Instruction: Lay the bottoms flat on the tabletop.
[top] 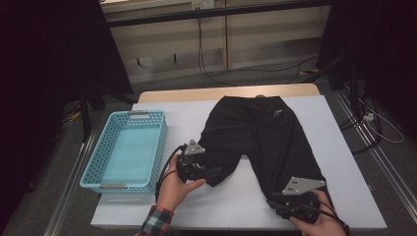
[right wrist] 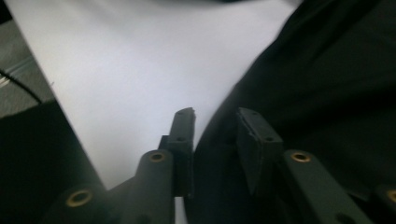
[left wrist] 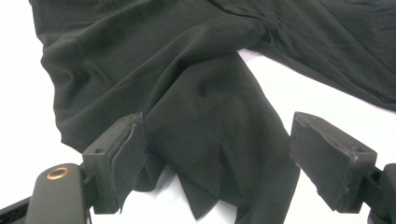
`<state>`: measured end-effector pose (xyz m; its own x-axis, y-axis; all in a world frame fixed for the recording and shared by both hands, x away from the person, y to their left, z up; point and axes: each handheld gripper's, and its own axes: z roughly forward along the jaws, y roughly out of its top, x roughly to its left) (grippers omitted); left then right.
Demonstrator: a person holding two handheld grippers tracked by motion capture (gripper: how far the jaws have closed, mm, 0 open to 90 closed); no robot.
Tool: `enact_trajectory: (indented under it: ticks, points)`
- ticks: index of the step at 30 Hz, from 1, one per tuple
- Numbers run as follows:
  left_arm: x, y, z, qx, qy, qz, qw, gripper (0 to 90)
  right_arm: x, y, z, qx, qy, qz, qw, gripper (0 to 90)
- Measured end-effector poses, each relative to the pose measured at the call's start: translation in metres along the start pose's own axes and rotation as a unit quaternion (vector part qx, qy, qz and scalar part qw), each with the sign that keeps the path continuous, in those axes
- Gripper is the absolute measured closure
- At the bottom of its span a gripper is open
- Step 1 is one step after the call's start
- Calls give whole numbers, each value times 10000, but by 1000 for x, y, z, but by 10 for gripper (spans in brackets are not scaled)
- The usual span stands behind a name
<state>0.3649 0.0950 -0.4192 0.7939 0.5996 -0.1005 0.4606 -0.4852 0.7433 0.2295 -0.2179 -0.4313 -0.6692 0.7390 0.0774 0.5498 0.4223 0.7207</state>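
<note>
A light blue plastic basket (top: 125, 150), rectangular with perforated walls, is seen standing empty at the left of the white tabletop (top: 339, 162). Just beside it to the right, a pair of black trousers (top: 260, 132) of thin, soft, creased fabric is spread flat, waist at the far edge and legs towards the person. The left gripper (top: 209, 173) is held at the hem of one leg, its jaws spread wide with fabric lying loosely between them. The right gripper (right wrist: 212, 140) is set at the other leg's hem, jaws partly apart around the cloth edge; whether the cloth is pinched cannot be told.
</note>
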Motion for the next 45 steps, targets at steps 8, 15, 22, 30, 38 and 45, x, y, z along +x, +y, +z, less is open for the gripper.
enact_trajectory:
  ticks: [8, 15, 22, 30, 38, 45]
  points:
    - [-4, 3, 1, -92, -45, 34, 9999, 195, -53, -19, -31, -163, -1087, 668, 9917, 577]
    - [-15, 10, 8, -141, -264, 78, 9995, 195, -79, -33, -42, -62, -1685, 996, 9806, 577]
    - [-32, 17, 22, -277, -512, 85, 9983, 200, -95, -41, -29, 117, -1618, 1345, 9775, 629]
    - [-62, 26, 55, -250, -674, 206, 9972, 242, -106, -32, -25, -61, -1586, 1444, 9767, 900]
    - [-79, 29, 92, -81, -654, 512, 9965, 400, -103, -33, -25, -117, -1699, 1435, 9749, 613]
    - [-88, 29, 102, 87, -649, 882, 9939, 638, -92, -44, -39, -39, -1652, 1447, 9756, 583]
